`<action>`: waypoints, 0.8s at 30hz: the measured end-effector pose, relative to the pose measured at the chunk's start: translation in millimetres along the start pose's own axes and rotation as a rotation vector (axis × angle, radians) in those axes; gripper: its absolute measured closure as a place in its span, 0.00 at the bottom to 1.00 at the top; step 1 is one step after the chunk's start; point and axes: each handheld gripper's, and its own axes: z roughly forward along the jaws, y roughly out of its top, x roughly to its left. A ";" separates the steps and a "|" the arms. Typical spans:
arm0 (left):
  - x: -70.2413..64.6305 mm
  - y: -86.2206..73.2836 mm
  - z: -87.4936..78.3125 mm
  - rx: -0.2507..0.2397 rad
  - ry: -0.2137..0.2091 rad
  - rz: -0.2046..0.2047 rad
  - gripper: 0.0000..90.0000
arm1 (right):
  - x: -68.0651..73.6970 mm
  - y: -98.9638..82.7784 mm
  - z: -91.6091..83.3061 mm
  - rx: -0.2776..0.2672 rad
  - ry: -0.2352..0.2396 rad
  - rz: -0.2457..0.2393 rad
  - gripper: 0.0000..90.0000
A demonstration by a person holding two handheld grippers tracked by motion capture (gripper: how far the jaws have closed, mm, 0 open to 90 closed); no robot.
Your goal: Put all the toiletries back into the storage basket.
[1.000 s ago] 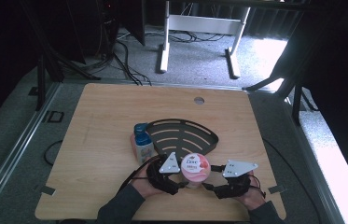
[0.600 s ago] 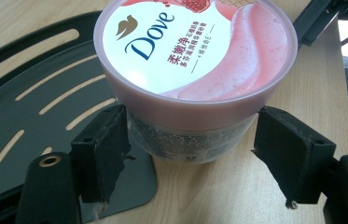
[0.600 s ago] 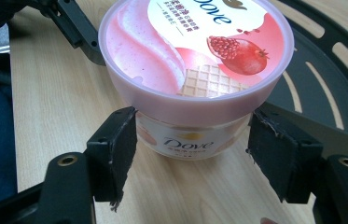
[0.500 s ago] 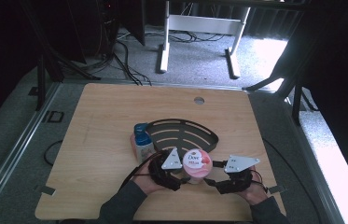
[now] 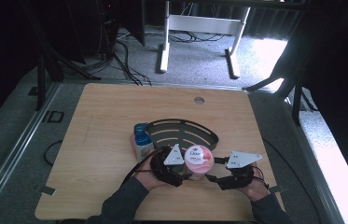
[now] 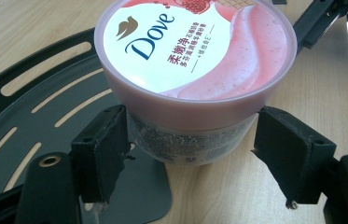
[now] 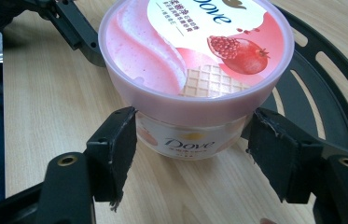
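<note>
Pink jar (image 5: 199, 161) between both hand-held grippers' jaws

The jar (image 5: 199, 161) stands between both grippers, before the rack (image 5: 181, 133), bottle (image 5: 142, 140) at its left.

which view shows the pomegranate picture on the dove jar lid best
The right gripper view: the Dove jar shows its pomegranate and waffle print close up. The left gripper view shows mostly the logo, with the fruit cut off at the top. In the high view the lid is too small to read.
</note>
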 end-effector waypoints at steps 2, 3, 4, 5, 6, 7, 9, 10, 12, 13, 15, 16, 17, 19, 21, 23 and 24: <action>0.7 0.9 0.0 -0.003 0.004 -0.001 0.30 | -1.2 0.4 0.1 -0.003 0.001 0.000 0.36; 1.4 1.5 0.1 -0.004 0.004 -0.001 0.30 | -2.1 0.8 0.0 -0.004 0.002 0.003 0.36; 1.8 2.3 -0.1 0.000 0.005 -0.001 0.30 | -3.0 1.0 0.0 -0.006 0.003 0.002 0.36; 2.5 2.9 0.0 0.001 0.007 0.003 0.30 | -3.7 1.3 0.0 -0.007 0.002 0.002 0.36; 2.8 3.4 0.3 -0.003 0.009 0.000 0.30 | -4.4 1.7 -0.1 -0.006 0.002 0.003 0.36; 3.4 3.8 0.3 -0.002 0.007 -0.004 0.30 | -5.4 2.0 -0.2 -0.006 0.004 0.004 0.36; 4.5 4.6 0.6 0.000 0.006 -0.010 0.30 | -7.1 2.9 -0.6 -0.006 0.005 0.002 0.36; 4.8 5.0 0.8 -0.001 0.008 -0.011 0.30 | -7.8 3.5 -0.6 -0.005 0.006 0.001 0.36; 6.0 5.7 1.2 0.000 0.006 -0.014 0.30 | -9.2 4.5 -0.7 -0.004 0.006 -0.004 0.36; 6.4 6.1 1.5 -0.002 0.008 -0.012 0.30 | -10.0 4.9 -0.8 -0.003 0.005 -0.004 0.36; 7.2 7.3 2.1 0.001 0.010 -0.012 0.30 | -11.5 5.5 -1.0 0.000 0.005 -0.004 0.36; 7.5 7.9 2.4 0.002 0.012 -0.011 0.30 | -12.2 5.7 -1.1 0.002 0.005 -0.004 0.36; 7.9 8.5 2.8 0.001 0.012 -0.012 0.30 | -12.9 5.8 -1.2 0.001 0.004 -0.006 0.36; 9.1 9.8 3.5 0.002 0.012 -0.016 0.30 | -14.7 5.9 -1.6 -0.002 0.005 -0.005 0.36; 10.2 10.9 4.8 0.001 0.013 -0.022 0.30 | -16.6 5.8 -1.8 -0.004 0.006 -0.002 0.36; 11.6 12.0 5.9 0.004 0.015 -0.021 0.30 | -18.5 5.8 -1.7 -0.005 0.004 0.001 0.36; 12.1 12.4 6.4 0.004 0.016 -0.022 0.30 | -19.4 5.8 -1.7 -0.006 0.002 0.001 0.36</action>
